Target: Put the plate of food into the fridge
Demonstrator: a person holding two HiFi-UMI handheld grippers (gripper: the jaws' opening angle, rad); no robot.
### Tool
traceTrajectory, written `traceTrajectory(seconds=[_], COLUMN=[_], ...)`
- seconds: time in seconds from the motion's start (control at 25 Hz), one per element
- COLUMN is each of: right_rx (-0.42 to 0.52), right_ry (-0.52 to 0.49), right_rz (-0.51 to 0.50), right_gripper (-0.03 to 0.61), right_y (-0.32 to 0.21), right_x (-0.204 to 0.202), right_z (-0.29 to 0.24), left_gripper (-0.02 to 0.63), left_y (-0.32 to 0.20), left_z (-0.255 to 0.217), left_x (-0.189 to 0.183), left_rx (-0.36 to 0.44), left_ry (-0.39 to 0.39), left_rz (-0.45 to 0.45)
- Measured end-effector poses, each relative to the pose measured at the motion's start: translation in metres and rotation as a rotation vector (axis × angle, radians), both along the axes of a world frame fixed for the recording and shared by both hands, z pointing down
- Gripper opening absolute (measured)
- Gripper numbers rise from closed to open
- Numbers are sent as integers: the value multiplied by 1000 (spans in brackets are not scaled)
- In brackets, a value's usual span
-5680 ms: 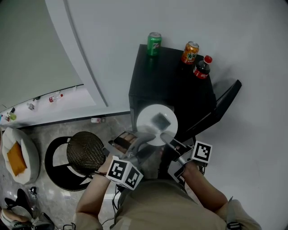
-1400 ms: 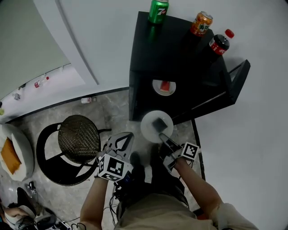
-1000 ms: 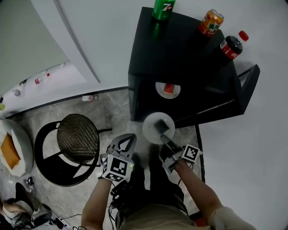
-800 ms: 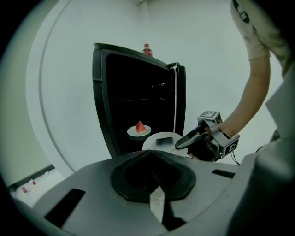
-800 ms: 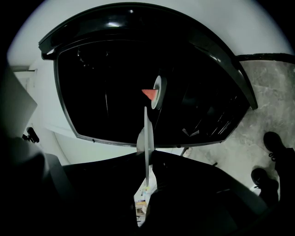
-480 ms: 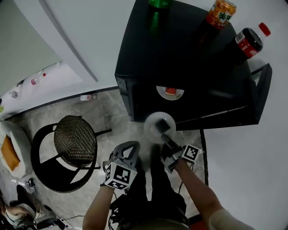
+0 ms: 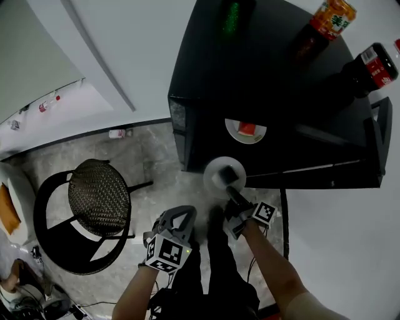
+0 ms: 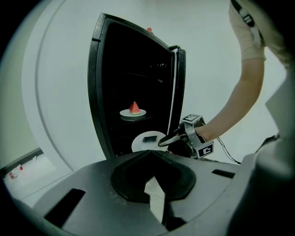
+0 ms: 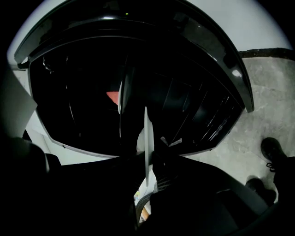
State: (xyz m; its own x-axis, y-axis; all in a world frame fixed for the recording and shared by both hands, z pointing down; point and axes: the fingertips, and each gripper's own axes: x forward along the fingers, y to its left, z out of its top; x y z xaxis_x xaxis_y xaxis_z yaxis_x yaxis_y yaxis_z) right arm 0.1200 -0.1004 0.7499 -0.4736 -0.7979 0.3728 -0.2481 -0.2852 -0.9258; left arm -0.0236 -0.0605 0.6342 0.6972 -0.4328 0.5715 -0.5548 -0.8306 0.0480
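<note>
The right claw (image 7: 231,191) is clamped on the rim of the white plate (image 7: 222,172). The plate carries a dark piece of food and hangs just outside the open black fridge (image 7: 262,69), lower than a shelf plate (image 7: 236,132) holding a red slice (image 7: 249,129). The left claw (image 7: 179,214) is closed on nothing, well apart from the fridge.

Fridge shelf (image 8: 152,117): watermelon plate (image 7: 245,131). Fridge top (image 7: 262,56): can (image 7: 329,17), bottle (image 7: 370,65).
</note>
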Motion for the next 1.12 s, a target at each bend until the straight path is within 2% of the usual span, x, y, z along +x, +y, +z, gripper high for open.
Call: traceTrajectory(seconds=[0.36, 0.72, 1.12], right_rx=[-18, -42, -47], right_ry=[26, 4, 6], right_rz=[9, 63, 68], right_gripper=[31, 31, 31], right_y=[-20, -43, -56], right_x=[2, 10, 10], right_z=[37, 73, 98], left_gripper=[9, 9, 9], left_y=[1, 6, 7], left_z=[32, 58, 78], left_x=[4, 4, 9], left_rx=[-35, -58, -73], left_ry=[28, 17, 17], left_rz=[-20, -23, -37])
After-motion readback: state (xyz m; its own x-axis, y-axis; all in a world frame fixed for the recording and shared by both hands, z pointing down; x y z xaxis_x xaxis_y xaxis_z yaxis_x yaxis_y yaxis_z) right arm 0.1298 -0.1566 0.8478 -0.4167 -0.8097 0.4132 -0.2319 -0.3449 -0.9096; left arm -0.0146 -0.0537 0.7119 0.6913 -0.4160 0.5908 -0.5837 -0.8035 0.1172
